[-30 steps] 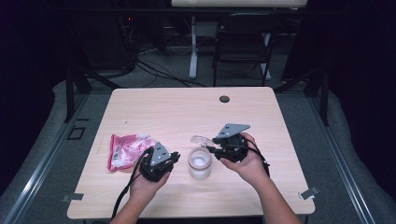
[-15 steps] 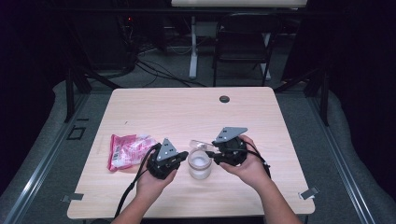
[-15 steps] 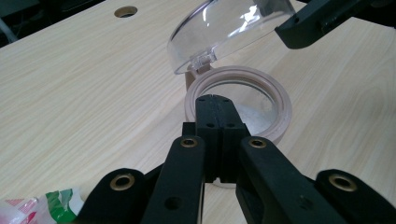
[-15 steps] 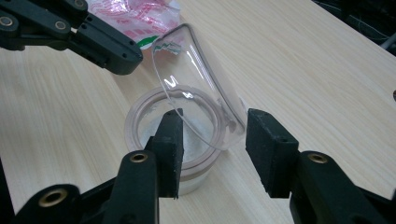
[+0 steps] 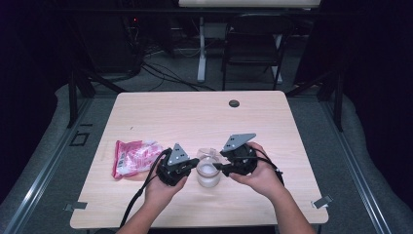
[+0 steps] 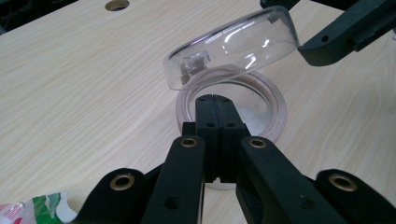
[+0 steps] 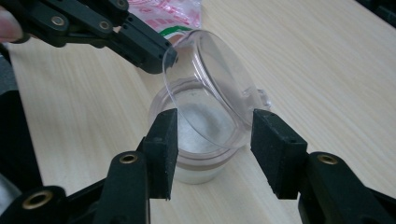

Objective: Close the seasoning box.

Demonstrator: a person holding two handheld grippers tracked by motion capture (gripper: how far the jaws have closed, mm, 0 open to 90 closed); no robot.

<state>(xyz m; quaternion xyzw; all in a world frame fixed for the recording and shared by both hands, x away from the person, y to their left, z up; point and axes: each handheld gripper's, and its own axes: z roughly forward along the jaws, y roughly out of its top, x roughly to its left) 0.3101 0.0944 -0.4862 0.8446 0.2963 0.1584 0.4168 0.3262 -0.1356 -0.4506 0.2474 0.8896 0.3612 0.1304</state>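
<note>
A clear plastic jar (image 5: 208, 174) with white powder in it stands on the table's near middle, between my two hands. Its hinged clear lid (image 6: 233, 46) is tilted up over the mouth (image 7: 205, 93). My left gripper (image 6: 215, 100) is shut, its tips at the jar's near rim (image 6: 275, 100); in the right gripper view its tip (image 7: 163, 56) touches the lid's edge. My right gripper (image 7: 218, 140) is open, one pad (image 7: 161, 149) on each side of the jar (image 7: 201, 158). In the high view the left gripper (image 5: 192, 165) and right gripper (image 5: 220, 166) flank the jar.
A pink and white plastic bag (image 5: 134, 156) lies left of my left hand. A round cable hole (image 5: 234, 103) sits near the table's far edge (image 5: 195, 93). A dark chair (image 5: 253, 48) and cables stand beyond the table.
My left gripper has moved right, up to the jar. The right gripper has come down and closer to the jar, and the lid now hangs over the jar's mouth.
</note>
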